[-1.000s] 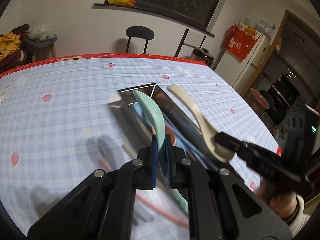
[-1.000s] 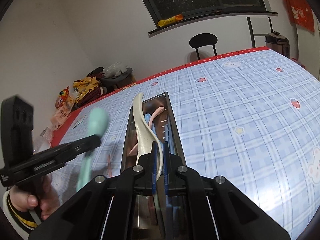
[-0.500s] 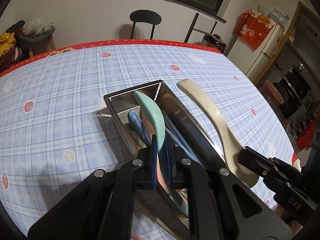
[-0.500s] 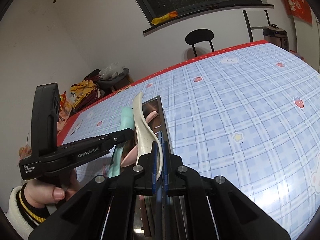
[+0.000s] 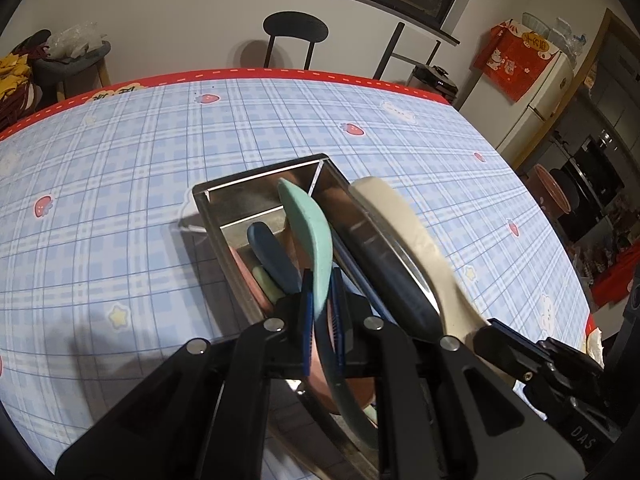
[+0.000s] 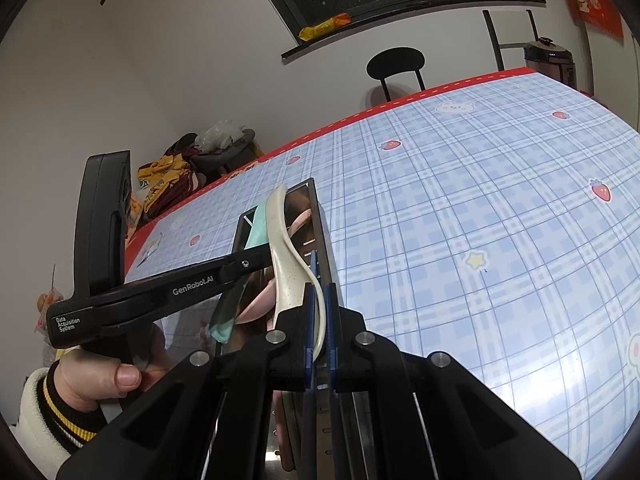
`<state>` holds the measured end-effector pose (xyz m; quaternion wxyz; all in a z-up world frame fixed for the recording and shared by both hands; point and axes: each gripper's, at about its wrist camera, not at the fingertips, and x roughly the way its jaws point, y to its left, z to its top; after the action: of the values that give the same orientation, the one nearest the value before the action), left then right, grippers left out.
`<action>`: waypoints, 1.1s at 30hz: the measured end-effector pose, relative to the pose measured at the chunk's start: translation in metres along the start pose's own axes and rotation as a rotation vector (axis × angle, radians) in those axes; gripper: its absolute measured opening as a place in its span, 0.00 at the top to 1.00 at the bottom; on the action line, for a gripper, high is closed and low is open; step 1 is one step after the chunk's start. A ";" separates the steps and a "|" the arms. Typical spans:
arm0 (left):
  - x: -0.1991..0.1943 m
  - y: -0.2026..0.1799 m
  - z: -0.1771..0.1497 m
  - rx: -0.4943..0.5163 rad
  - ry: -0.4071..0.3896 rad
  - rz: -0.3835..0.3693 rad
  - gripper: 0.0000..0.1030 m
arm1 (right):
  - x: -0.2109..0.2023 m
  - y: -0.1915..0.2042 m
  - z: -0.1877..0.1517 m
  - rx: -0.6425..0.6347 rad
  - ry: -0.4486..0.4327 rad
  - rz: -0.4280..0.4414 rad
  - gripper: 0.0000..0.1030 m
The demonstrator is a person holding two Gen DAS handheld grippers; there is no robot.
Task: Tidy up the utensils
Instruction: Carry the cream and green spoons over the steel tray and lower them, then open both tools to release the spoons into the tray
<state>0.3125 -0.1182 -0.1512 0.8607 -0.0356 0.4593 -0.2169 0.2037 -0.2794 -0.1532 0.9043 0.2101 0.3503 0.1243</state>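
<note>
Both hand-held grippers had moved in over the steel tray since the frame a second earlier; the green spoon, then out at the tray's 9 o'clock side above the table, now sat over the tray interior.

Left to right: the left hand-held gripper point(image 5: 320, 304) was closed narrow on the green spoon point(image 5: 310, 232), handle running away toward 12 o'clock over the steel tray point(image 5: 256, 184). A blue utensil point(image 5: 272, 256) and pink pieces already lay inside, just at the fingertips' 10 o'clock. The right hand-held gripper point(image 6: 318, 320) was pinched on the cream spoon point(image 6: 286, 264), whose handle pointed to 12 o'clock along the tray's right wall; from the left camera it appeared above that wall, at 3 o'clock of the green spoon.

Step in hand, as judged: placing both spoons into the tray. Next move likely calls for lowering each until it rests among the others, shifting the cream spoon inward off the wall, then opening the jaws. Tray stood on the plaid table point(image 5: 120, 168).
</note>
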 end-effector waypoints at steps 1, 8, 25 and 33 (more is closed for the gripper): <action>0.000 -0.001 0.000 0.002 0.003 -0.004 0.88 | 0.000 0.000 0.000 0.001 0.000 0.000 0.94; -0.009 -0.002 0.000 0.009 -0.016 -0.005 0.75 | -0.001 0.000 -0.001 0.002 0.003 -0.005 0.94; -0.082 0.023 -0.014 -0.019 -0.151 0.086 0.41 | -0.019 0.013 -0.005 -0.032 -0.028 0.000 0.64; -0.130 0.026 -0.054 0.022 -0.222 0.147 0.24 | -0.064 0.019 -0.018 -0.090 -0.108 -0.011 0.37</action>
<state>0.2149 -0.0348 -0.0877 0.9200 -0.0161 0.3604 -0.1529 0.1435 -0.2812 -0.1194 0.9311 0.1740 0.2960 0.1235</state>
